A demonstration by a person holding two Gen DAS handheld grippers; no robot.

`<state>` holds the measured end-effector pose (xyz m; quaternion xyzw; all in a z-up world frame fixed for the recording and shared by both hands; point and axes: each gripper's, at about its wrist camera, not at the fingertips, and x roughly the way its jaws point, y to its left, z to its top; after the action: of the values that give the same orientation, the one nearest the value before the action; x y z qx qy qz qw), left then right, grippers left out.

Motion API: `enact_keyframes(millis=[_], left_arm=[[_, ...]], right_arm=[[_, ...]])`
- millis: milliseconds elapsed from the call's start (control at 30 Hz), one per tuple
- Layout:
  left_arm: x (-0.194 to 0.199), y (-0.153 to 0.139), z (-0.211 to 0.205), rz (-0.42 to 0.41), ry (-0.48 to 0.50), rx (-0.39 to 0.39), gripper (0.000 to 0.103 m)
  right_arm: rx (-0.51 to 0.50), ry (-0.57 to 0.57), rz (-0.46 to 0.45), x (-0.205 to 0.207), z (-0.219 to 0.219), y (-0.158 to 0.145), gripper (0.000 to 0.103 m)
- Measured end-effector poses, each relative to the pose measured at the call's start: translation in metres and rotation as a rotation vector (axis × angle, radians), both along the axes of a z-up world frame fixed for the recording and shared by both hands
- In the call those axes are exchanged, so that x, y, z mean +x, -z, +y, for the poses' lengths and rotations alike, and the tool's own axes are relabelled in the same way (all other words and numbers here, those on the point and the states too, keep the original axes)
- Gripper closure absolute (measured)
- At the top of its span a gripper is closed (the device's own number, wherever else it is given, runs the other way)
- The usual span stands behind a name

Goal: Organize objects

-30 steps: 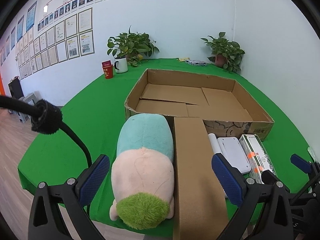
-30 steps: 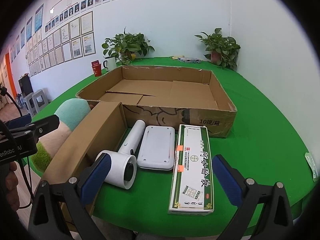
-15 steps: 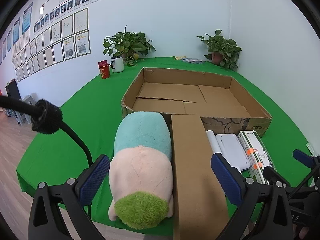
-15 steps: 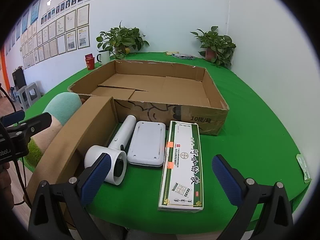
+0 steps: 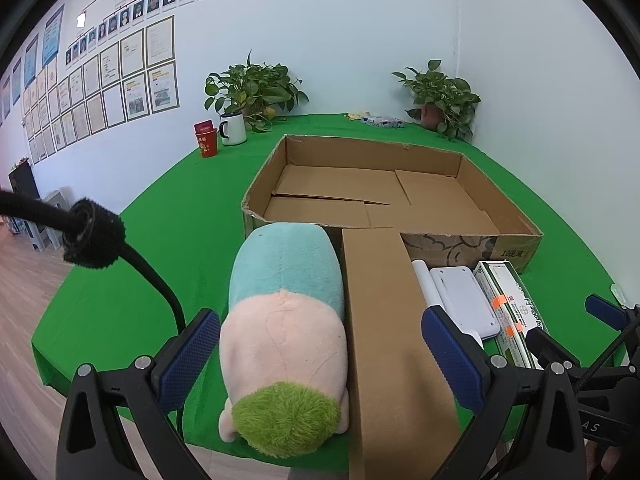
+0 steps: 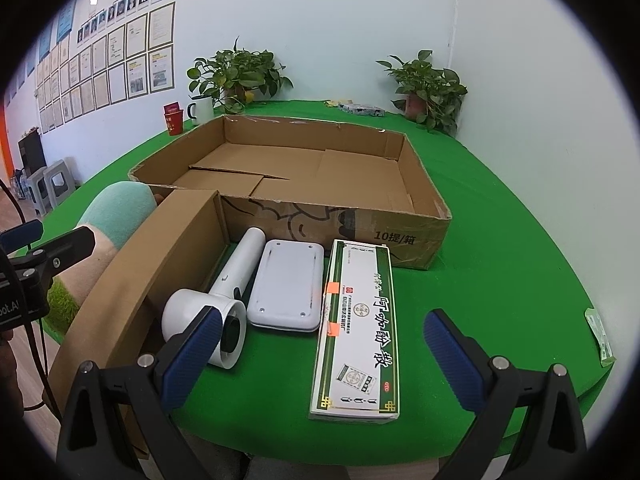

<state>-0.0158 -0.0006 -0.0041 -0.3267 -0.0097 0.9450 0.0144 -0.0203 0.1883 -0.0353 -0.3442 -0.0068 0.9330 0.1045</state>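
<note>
At the near edge of the green table [image 6: 500, 240] both tools hover with fingers spread wide and nothing between them: the left gripper [image 5: 320, 358] over a plush toy [image 5: 284, 332], the right gripper [image 6: 322, 354] over a row of hard goods. The toy is soft and oval, lying lengthwise with a shaggy green tuft at the near end, a pale pink middle and a mint back that reaches toward the far side; its near end overhangs the table edge. Touching its right flank runs a long cardboard flap [image 5: 388, 340], plain brown and smooth, standing as a wall between the toy and the other items. Right of the flap lie a white hair dryer [image 6: 224, 300], round nozzle nearest and handle pointing away, then a flat white rounded-rectangle device [image 6: 288, 284] just beside it, then a long green-and-white printed carton [image 6: 358, 332] with orange tape tabs. Beyond them sits a wide, shallow cardboard box [image 6: 416, 236], open-topped, holding only its own folded bottom flaps. Near the far edge stand a red cup [image 5: 207, 142], a white mug [image 5: 233, 129] and two leafy potted plants [image 5: 440, 98].
</note>
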Motion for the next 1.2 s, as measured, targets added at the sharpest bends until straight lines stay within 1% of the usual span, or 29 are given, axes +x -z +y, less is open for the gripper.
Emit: enact_keyframes(millis=[233, 467, 667, 867, 967, 1033, 1133, 1200], left_arm=[[-0.001, 0.001, -0.005, -0.006, -0.002, 0.016, 0.003], [0.002, -0.001, -0.004, -0.002, 0.008, 0.016, 0.003], [0.003, -0.003, -0.002, 0.014, 0.021, 0.022, 0.003], [0.004, -0.004, -0.006, 0.008, 0.019, 0.034, 0.003], [0.005, -0.006, -0.017, 0.009, 0.015, 0.028, 0.003], [0.007, -0.008, -0.034, 0.013, -0.007, 0.025, 0.003], [0.011, -0.009, -0.061, 0.001, -0.048, 0.050, 0.003], [0.010, -0.006, -0.074, -0.019, -0.067, 0.075, 0.003]], right_arm=[[0.015, 0.002, -0.008, -0.002, -0.005, 0.000, 0.002], [0.017, 0.004, 0.003, -0.002, -0.006, -0.002, 0.002], [0.079, 0.013, 0.037, 0.003, -0.010, -0.007, 0.002], [0.088, 0.005, 0.039, 0.002, -0.012, -0.009, 0.002], [0.085, -0.018, 0.050, 0.002, -0.015, -0.009, 0.002], [0.084, -0.051, 0.066, 0.002, -0.020, -0.012, 0.002], [0.072, -0.143, 0.135, 0.008, -0.034, -0.023, 0.002], [0.037, -0.238, 0.199, 0.012, -0.047, -0.033, 0.002]])
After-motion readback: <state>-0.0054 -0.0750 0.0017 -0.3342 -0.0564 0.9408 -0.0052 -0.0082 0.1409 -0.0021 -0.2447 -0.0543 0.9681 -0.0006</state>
